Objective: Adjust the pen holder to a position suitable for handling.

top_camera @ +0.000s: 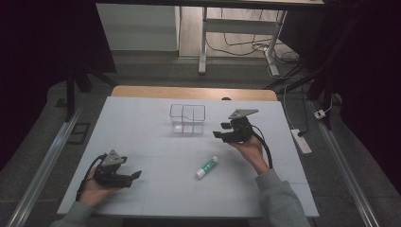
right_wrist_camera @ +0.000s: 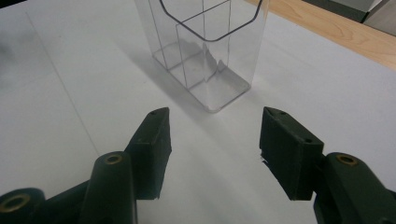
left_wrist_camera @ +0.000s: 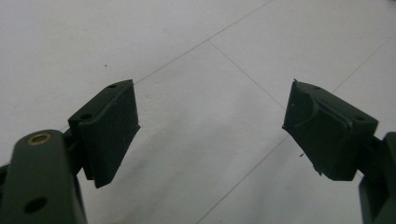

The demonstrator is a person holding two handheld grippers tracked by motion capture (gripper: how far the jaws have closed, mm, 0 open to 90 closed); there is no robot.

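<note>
On the white counter (top_camera: 156, 156), the clear divided organizer (top_camera: 187, 118) is the reference: it stands upright toward the far edge, roughly centred, its compartments bare as far as I can see. Right hand-held gripper (top_camera: 223, 132) sits just right of the organizer, raised off the surface in the person's right hand (top_camera: 248, 146), jaws pointed leftward at the box. Its own view puts the organizer (right_wrist_camera: 205, 51) dead ahead, beyond the right hand-held gripper (right_wrist_camera: 215, 149), jaws spread wide with bare counter (right_wrist_camera: 60, 93) between them, gripping nothing, not touching the box. Glue stick (top_camera: 207, 167), white body with green cap end, lies flat on the counter nearer the person than the organizer and slightly to its right, angled, well apart from the box and untouched. Left hand-held gripper (top_camera: 135, 175) is far from the organizer, down at the near-left corner, resting low in the left hand (top_camera: 97, 189), jaws aimed right toward the glue stick but well apart from it. From its own view the left hand-held gripper (left_wrist_camera: 210, 130) is also wide open, bare white surface between the pads, holding nothing. Wooden table edge (top_camera: 194, 92) shows just behind the organizer.
</note>
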